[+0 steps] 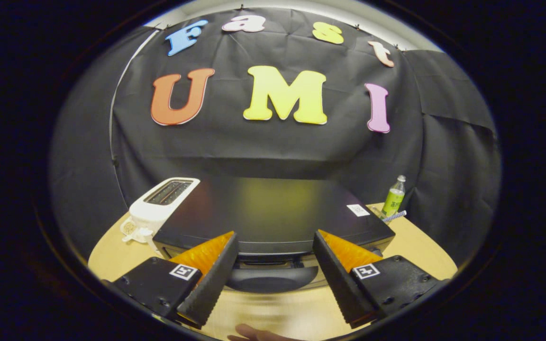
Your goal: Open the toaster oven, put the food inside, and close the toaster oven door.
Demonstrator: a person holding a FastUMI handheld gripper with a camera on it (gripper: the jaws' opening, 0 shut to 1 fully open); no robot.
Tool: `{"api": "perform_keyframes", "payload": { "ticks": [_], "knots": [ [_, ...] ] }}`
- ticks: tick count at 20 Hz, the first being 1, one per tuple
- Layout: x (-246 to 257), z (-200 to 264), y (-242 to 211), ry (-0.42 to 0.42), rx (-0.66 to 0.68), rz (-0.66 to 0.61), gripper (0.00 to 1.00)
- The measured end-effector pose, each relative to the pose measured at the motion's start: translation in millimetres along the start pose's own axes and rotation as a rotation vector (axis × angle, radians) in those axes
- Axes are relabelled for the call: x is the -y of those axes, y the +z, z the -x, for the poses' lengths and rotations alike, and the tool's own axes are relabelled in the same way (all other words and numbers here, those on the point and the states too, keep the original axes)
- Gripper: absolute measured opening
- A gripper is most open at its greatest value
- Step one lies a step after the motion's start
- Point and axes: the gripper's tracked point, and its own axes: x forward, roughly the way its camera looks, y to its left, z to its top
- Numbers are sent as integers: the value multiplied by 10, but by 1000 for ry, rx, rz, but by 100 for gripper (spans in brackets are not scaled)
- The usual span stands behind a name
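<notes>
Jaws gape over toaster oven (pixel 273 213); white toaster (pixel 159 206) and bottle (pixel 394 196) flank it.

The fingers (pixel 220 265) stand wide apart, with open room between them down to the bare table (pixel 273 312). Just ahead, the toaster oven (pixel 273 213) with its door handle (pixel 270 279) blocks the way forward. Beside it a white toaster (pixel 159 206) crowds the left; a green bottle (pixel 394 196) stands beyond on the right.
</notes>
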Motion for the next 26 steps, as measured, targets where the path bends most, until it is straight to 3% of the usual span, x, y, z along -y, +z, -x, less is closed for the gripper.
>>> {"api": "perform_keyframes", "payload": {
  "ticks": [3, 4, 8, 13, 26],
  "knots": [
    [-116, 51, -36, 40, 4, 18, 100],
    [-155, 66, -237, 59, -89, 32, 100],
    [-96, 145, -236, 58, -38, 27, 100],
    [-61, 413, -537, 99, -119, -17, 100],
    [-5, 898, -1381, 112, -280, 41, 100]
  ]
}}
